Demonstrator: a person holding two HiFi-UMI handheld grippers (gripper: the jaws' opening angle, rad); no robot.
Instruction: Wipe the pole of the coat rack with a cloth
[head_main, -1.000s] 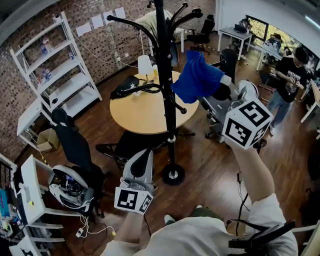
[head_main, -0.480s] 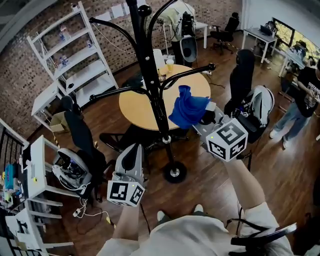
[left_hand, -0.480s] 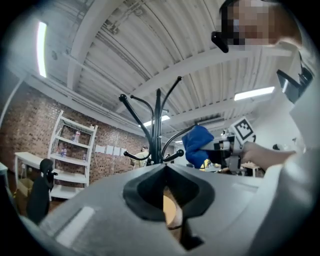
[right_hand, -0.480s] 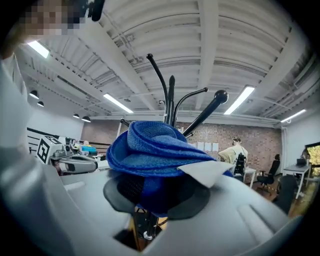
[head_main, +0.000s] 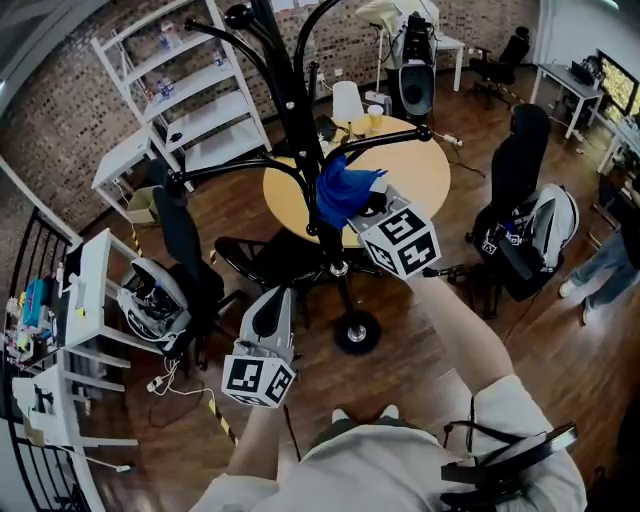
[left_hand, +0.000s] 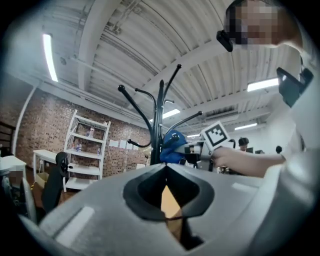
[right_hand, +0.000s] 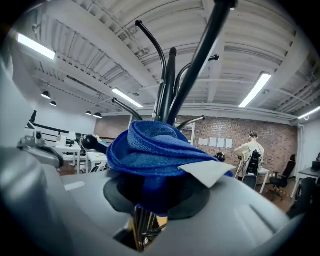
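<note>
Near the body, left gripper (head_main: 276, 300): jaws pressed together, nothing between them; well apart from the pole (head_main: 300, 125).
Right gripper (head_main: 358, 208): jaws clamped on blue cloth (head_main: 340, 188).
Cloth: bunched against pole, below the top hooks.
Base (head_main: 357, 332): wood floor (head_main: 560, 360) open on near side; black chair (head_main: 260, 265) close at its left.
Round table (head_main: 430, 175): behind pole, edge near it; cup (head_main: 375, 115) on top.

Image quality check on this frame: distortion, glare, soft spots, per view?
Head view: heavy fisheye, so the coat rack pole and white shelf bow; corners vignette; lighting even, detail sharp. Left gripper view: dark circular border, ceiling strip light blown out, left tool soft up close. Right gripper view: blue cloth crisp, ceiling lights glare, tool body in the foreground soft.
</note>
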